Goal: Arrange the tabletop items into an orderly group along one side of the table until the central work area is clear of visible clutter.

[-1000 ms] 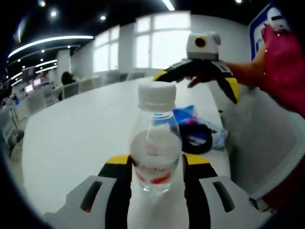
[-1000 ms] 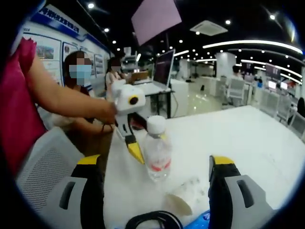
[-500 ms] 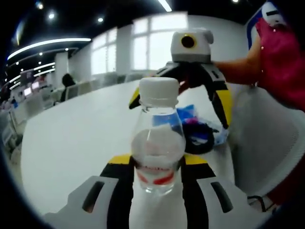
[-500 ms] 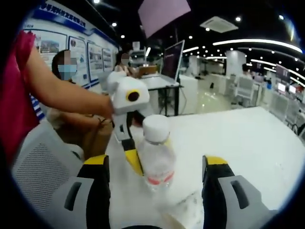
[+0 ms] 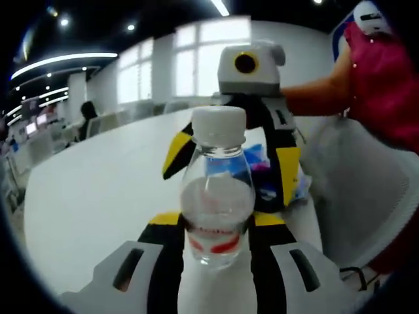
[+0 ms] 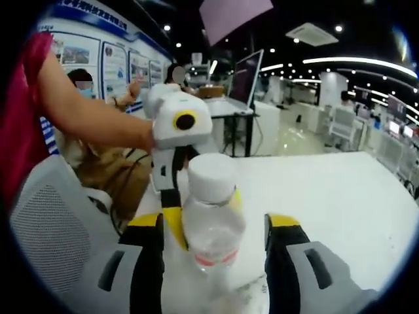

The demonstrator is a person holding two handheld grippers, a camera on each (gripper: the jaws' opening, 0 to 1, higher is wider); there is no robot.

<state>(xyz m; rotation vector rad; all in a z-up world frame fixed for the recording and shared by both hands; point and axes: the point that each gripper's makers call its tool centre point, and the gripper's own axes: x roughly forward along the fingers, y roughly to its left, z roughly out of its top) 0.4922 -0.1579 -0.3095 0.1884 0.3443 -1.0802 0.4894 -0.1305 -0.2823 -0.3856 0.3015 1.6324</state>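
Closing in from the far side, the right gripper [image 5: 226,163] now stands just behind the water bottle [image 5: 215,196] in the left gripper view, where a second ago it hung well back over the blue wrapper and black cable [image 5: 265,186] near the table's edge. Its jaws are spread wide, one yellow-tipped finger [image 5: 175,152] on each side of the bottle, not yet touching it as far as I can tell. The left gripper [image 5: 215,226] has the bottle pinched between its narrow-set jaws at label height, upright on the white table [image 5: 91,190], just as it did in the earlier frames. In the right gripper view the bottle [image 6: 211,219] has swelled to sit between that gripper's own open jaws, with the left gripper [image 6: 171,196] right behind it. This looks like the start of a hand-over or a two-sided grasp, so the bottle can go toward the cluttered side by the chair [image 5: 366,190]
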